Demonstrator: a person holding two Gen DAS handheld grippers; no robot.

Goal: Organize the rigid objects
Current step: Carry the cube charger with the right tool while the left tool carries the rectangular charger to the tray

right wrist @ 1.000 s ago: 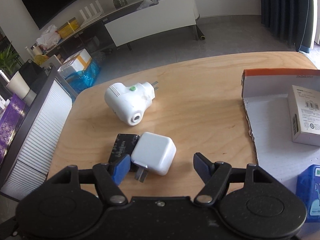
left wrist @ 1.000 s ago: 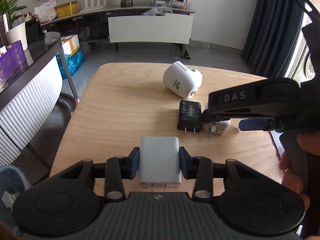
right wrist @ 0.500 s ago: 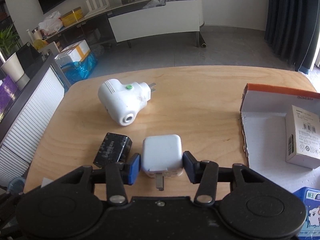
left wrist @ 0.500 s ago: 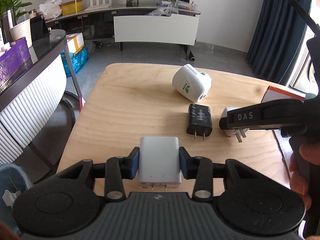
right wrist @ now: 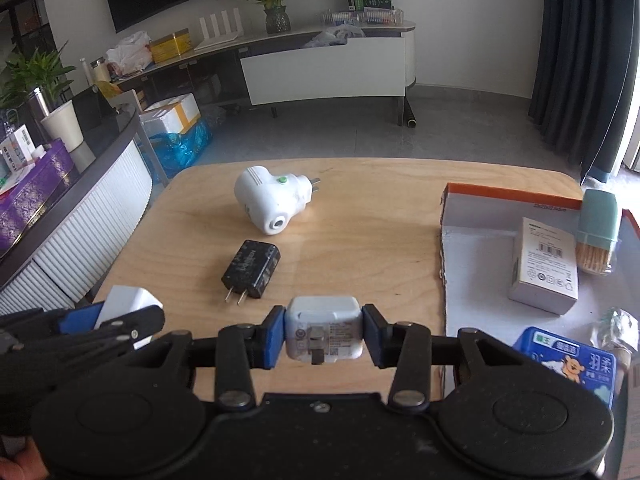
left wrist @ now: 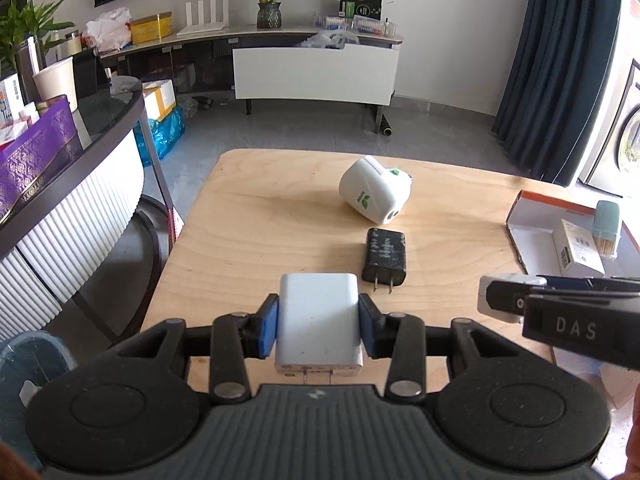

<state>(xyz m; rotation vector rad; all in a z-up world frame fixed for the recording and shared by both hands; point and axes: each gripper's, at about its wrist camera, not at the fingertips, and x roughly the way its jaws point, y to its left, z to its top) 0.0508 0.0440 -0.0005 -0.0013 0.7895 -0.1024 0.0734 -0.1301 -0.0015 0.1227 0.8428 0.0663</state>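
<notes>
Both grippers loaded: left gripper [left wrist: 319, 326] clamps the white adapter [left wrist: 319, 322], right gripper [right wrist: 324, 336] clamps the square charger [right wrist: 324, 332], both prob. just off the table [right wrist: 360, 208]. Next: carry to the box [right wrist: 476, 240] w/o collision.

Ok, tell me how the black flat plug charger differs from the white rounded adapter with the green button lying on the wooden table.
The black flat plug charger is a slim slab; the white rounded adapter is bulky and bulbous. The charger lies flat with its two prongs pointing toward the cameras; the adapter's prongs point away to the right in the right wrist view. The charger lies nearer the grippers, the adapter beyond it. Both rest on the wooden table, ungripped.
</notes>
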